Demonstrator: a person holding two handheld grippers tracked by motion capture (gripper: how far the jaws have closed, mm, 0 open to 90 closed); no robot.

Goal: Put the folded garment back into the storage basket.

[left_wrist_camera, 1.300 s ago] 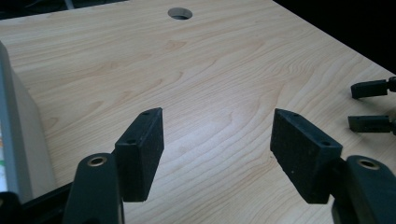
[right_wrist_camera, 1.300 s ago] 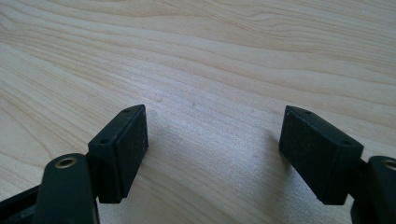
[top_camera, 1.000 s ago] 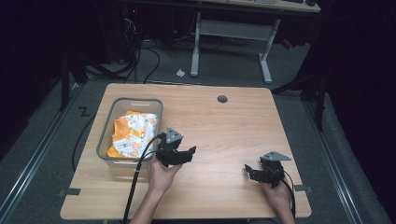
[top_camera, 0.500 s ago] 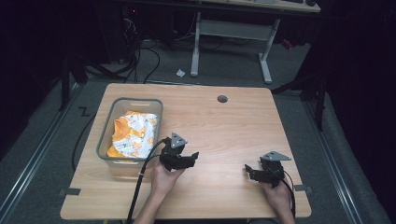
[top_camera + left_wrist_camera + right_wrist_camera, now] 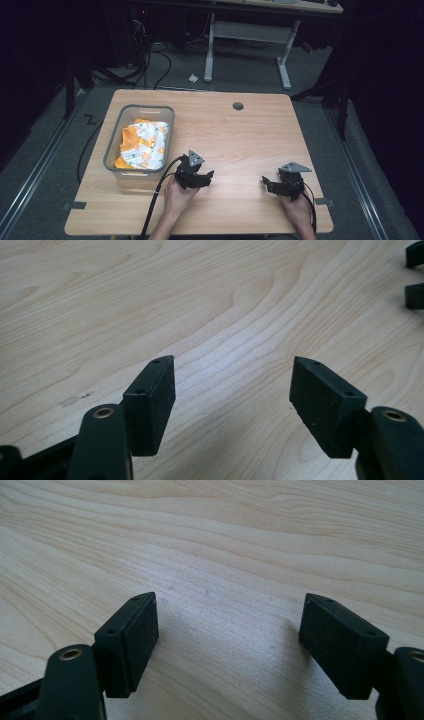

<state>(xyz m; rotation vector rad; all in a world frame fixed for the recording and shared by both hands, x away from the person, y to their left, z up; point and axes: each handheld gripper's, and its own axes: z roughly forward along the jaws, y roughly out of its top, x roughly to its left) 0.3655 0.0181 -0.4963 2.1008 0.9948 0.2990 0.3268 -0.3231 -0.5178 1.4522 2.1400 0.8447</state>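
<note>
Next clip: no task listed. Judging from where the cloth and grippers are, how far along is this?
Looks finished or nearly so: the cloth lies bunched inside the bin. Nothing is in hand: the left gripper and right gripper are both open over bare table, near the person's edge. Nothing else on the table appears to need moving.

Orange-and-white patterned cloth (image 5: 142, 142), grey bin (image 5: 111, 155), pale wood-grain table (image 5: 240, 140), black claws.

One wooden table (image 5: 240, 135) bears one clear bin (image 5: 116, 150) — one orange-and-white cloth (image 5: 145, 142) inside — plus two grippers.
</note>
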